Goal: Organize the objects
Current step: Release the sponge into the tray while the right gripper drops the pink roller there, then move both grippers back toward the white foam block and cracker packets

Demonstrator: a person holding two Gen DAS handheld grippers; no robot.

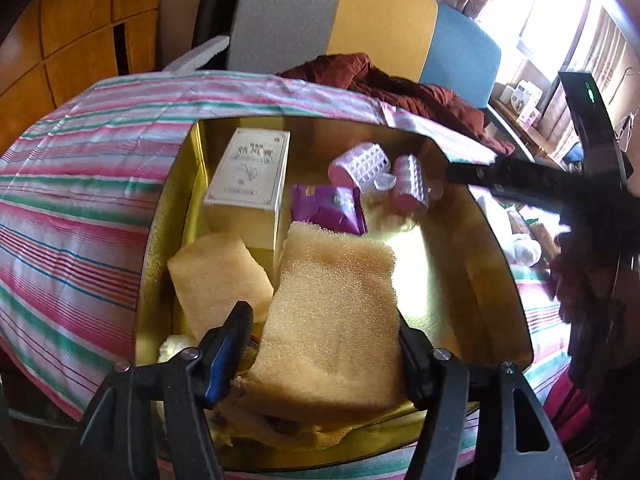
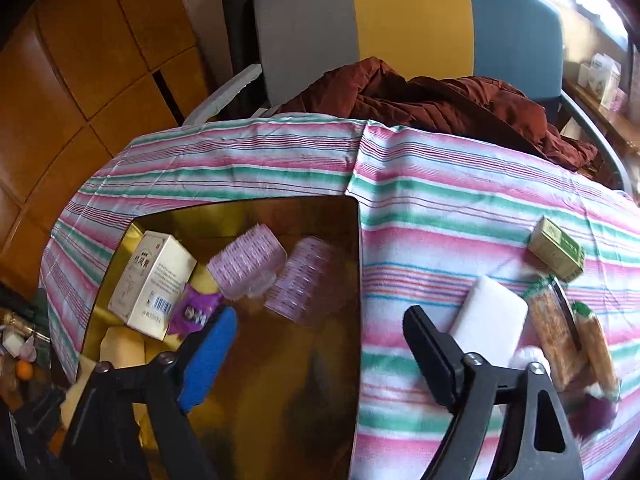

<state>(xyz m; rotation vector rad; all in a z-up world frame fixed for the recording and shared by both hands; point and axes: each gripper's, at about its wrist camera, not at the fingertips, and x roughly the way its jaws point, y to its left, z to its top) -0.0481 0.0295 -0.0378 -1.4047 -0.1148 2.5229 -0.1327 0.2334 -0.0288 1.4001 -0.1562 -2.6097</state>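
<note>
Squeezing easily, the soft, light yellow foam sponge (image 1: 332,320) is held by its sides in the left gripper (image 1: 324,344) jaws; the right gripper (image 2: 320,340) jaws are wide open and empty.

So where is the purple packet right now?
The purple packet lies inside the gold box, between the white carton and the pink hair rollers.

Gold box (image 1: 192,168) glossy; sponge (image 1: 332,320) porous, rough; tablecloth (image 2: 460,216) striped woven cloth.

home: striped tablecloth (image 2: 460,208), jacket (image 2: 440,104) on chair (image 2: 408,12), curtained window (image 1: 552,20).
</note>
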